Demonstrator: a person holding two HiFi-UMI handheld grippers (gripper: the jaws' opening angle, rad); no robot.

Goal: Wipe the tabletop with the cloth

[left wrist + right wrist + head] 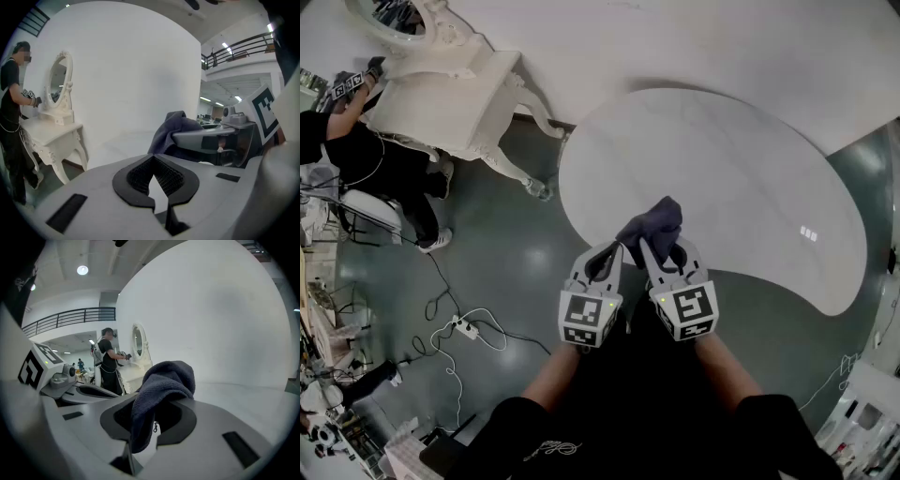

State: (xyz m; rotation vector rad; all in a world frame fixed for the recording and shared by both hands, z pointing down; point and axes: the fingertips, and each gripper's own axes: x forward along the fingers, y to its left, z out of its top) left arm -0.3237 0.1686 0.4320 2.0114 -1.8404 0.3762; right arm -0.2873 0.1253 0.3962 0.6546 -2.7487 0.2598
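Nearest us are our two black sleeves, and just past them the left gripper and the right gripper, side by side at the near edge of the white table. The left gripper's jaws are closed on each other with nothing between them. The right gripper's jaws clamp the dark blue cloth, which bunches up above the fingertips and hangs partly down between them. It looks raised over the table's near edge, and we cannot tell whether it touches the top.

To wipe well, we judge that the cloth should come down until a broad fold lies flat on the surface. As it is held now, mostly the jaw tips would meet the top. We would tip the right gripper lower and press lightly. Then we would sweep in overlapping strokes from the near edge toward the far curve. The empty left gripper should stay out of the path.

As for writing, the cubes on the grippers carry only square black-and-white markers. A pale script on the shirt is too small to read. We see no brand or label elsewhere.
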